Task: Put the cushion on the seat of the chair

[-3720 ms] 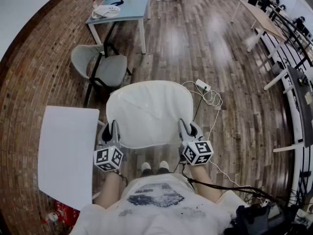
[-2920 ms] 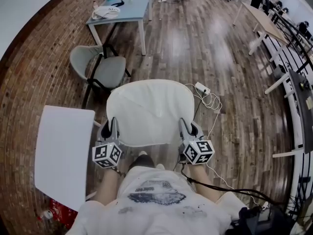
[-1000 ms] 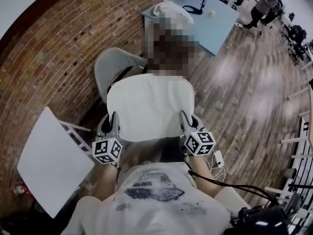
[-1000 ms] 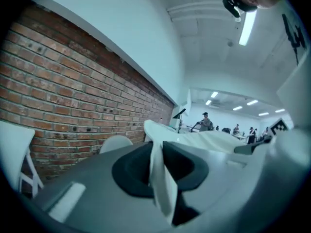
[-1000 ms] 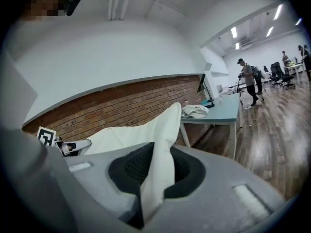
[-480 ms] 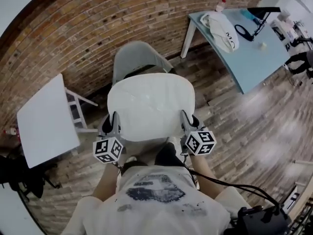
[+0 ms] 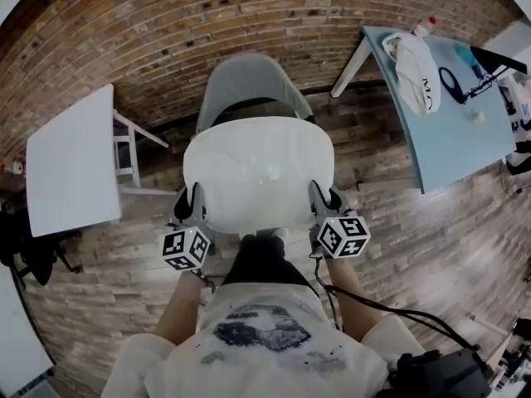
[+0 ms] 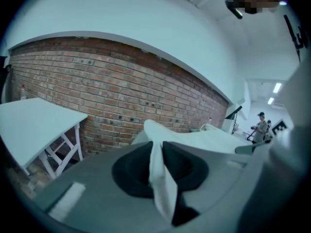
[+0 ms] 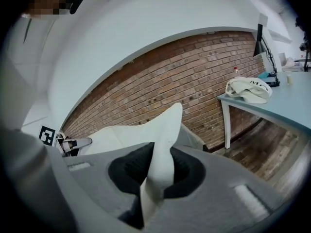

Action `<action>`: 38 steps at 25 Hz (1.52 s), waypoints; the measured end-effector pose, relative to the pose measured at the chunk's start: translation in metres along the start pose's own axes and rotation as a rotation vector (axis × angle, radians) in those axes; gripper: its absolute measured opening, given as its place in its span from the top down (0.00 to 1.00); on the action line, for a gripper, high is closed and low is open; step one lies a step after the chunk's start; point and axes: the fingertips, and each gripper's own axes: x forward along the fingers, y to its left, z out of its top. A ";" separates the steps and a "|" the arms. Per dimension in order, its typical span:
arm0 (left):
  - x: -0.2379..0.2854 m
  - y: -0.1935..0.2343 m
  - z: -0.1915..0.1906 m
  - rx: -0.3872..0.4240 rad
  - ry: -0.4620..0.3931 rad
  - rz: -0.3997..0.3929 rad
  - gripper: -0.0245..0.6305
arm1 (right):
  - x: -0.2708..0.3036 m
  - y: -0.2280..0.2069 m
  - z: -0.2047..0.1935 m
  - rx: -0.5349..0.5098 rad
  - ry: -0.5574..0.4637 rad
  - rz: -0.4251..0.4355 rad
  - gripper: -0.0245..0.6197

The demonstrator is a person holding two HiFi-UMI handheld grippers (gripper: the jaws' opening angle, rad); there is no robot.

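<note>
While L tool [image 7: 190,203] & R tool [image 7: 322,200] pinch cushion [image 7: 258,168], chair [image 7: 247,81] beyond, bag [image 7: 415,60] lettering illegible.

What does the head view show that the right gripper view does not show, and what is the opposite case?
Only the head view: the white side table at the left, the person's printed shirt, and the whole outline of the cushion.
Only the right gripper view: the cushion's white edge pinched directly between the jaws of the right gripper.
Both: the cushion, the left gripper on its other edge, part of the grey chair, the brick wall, and the blue table carrying a white bag.
</note>
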 end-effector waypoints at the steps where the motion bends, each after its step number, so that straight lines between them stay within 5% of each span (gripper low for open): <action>1: 0.004 0.003 -0.005 -0.002 0.004 0.007 0.89 | 0.007 -0.003 -0.004 -0.003 0.013 0.004 0.89; 13: 0.082 0.053 -0.085 -0.041 0.068 0.045 0.89 | 0.100 -0.046 -0.064 -0.011 0.099 0.006 0.89; 38: 0.222 0.127 -0.317 -0.085 0.178 0.119 0.89 | 0.266 -0.168 -0.251 -0.031 0.229 0.022 0.89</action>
